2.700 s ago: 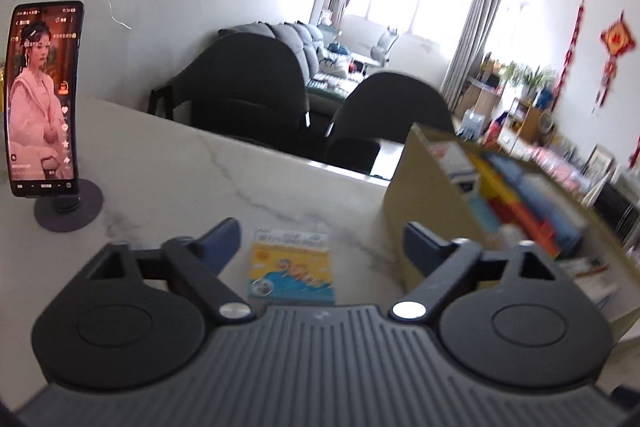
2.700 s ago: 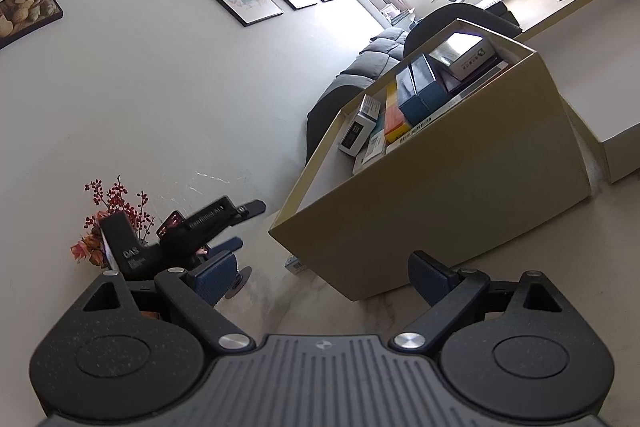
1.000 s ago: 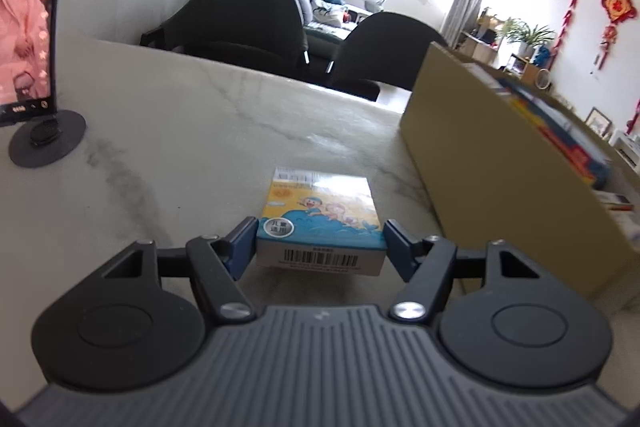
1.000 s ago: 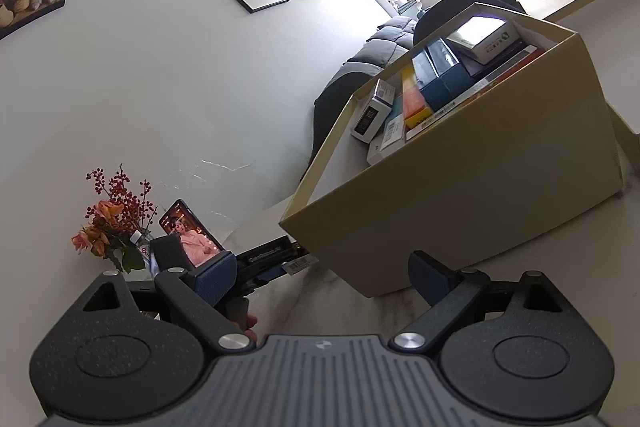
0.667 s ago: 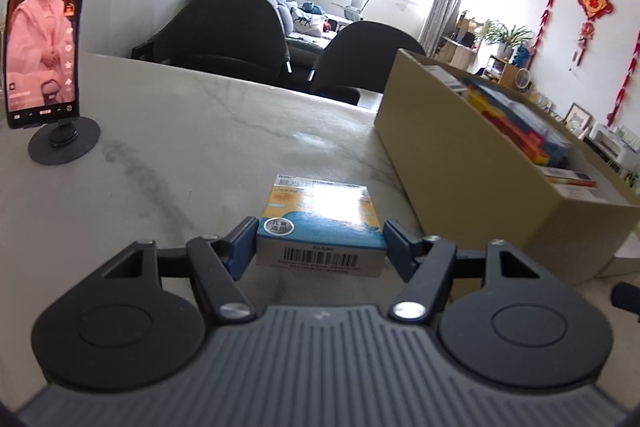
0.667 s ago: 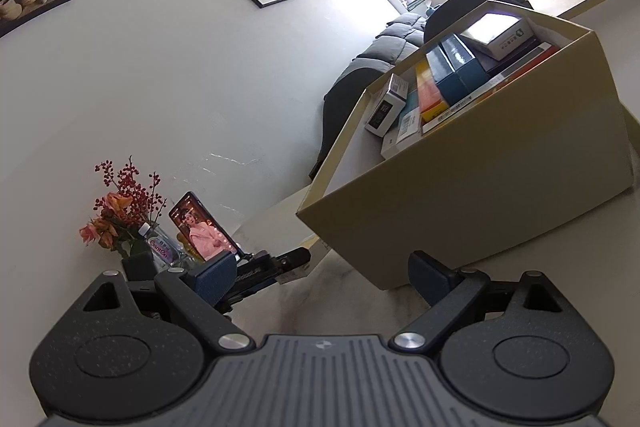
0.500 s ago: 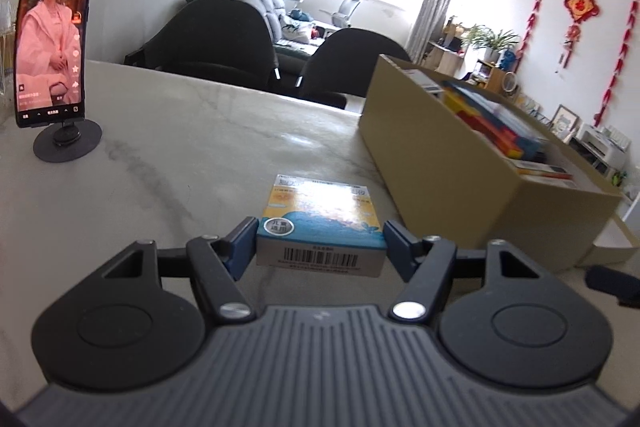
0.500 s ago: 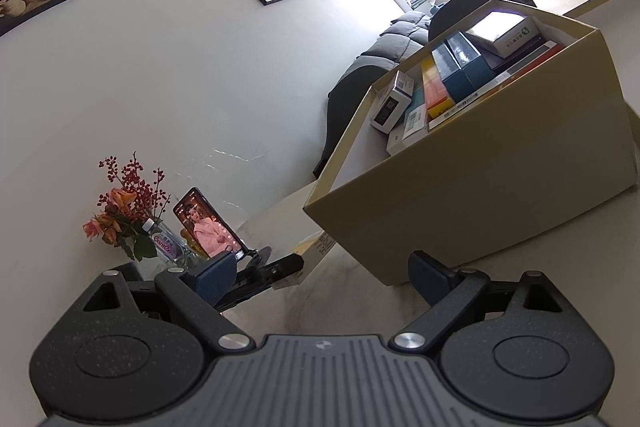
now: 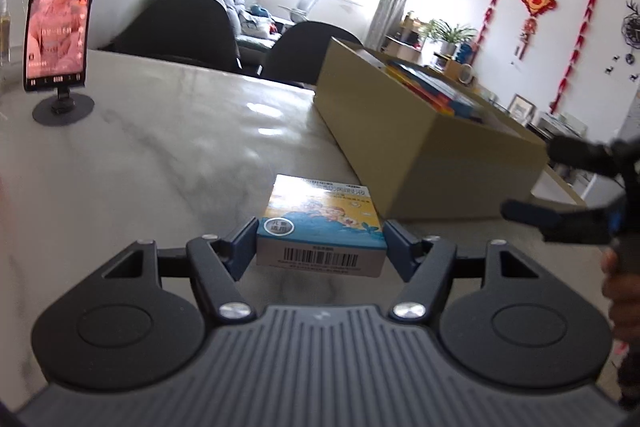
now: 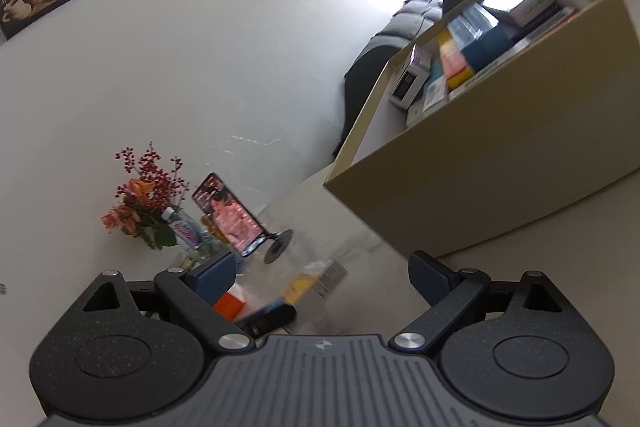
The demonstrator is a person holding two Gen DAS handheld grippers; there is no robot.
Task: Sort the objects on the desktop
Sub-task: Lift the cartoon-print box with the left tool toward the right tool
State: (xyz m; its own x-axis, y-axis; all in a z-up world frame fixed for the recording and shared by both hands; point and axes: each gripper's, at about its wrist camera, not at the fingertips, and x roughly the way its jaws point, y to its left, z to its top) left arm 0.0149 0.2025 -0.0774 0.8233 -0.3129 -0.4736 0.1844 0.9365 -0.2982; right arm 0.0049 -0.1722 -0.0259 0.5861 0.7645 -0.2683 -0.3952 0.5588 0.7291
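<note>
My left gripper (image 9: 320,243) is shut on a small blue-and-yellow carton (image 9: 320,215) with a barcode on its near end, held level just over the marble table (image 9: 160,155). A tan cardboard box (image 9: 424,143) holding several upright packs stands ahead to the right. My right gripper (image 10: 320,275) is open with nothing between its fingers; its dark fingers (image 9: 524,211) show at the right edge of the left wrist view, with a hand (image 9: 624,291) behind them. In the right wrist view the carton (image 10: 320,279) is a blur low down, in front of the cardboard box (image 10: 500,167).
A phone on a round stand (image 9: 60,19) plays a video at the table's far left. Flowers (image 10: 144,195) and a water bottle (image 10: 182,227) stand beside the phone (image 10: 228,215). Dark chairs (image 9: 180,23) line the far table edge. A shallow box lid (image 9: 560,183) lies behind the cardboard box.
The left gripper closed on the carton that lay on the table and carried it sideways; the cardboard box slid left in its view and the right gripper came into sight. The right gripper stayed open.
</note>
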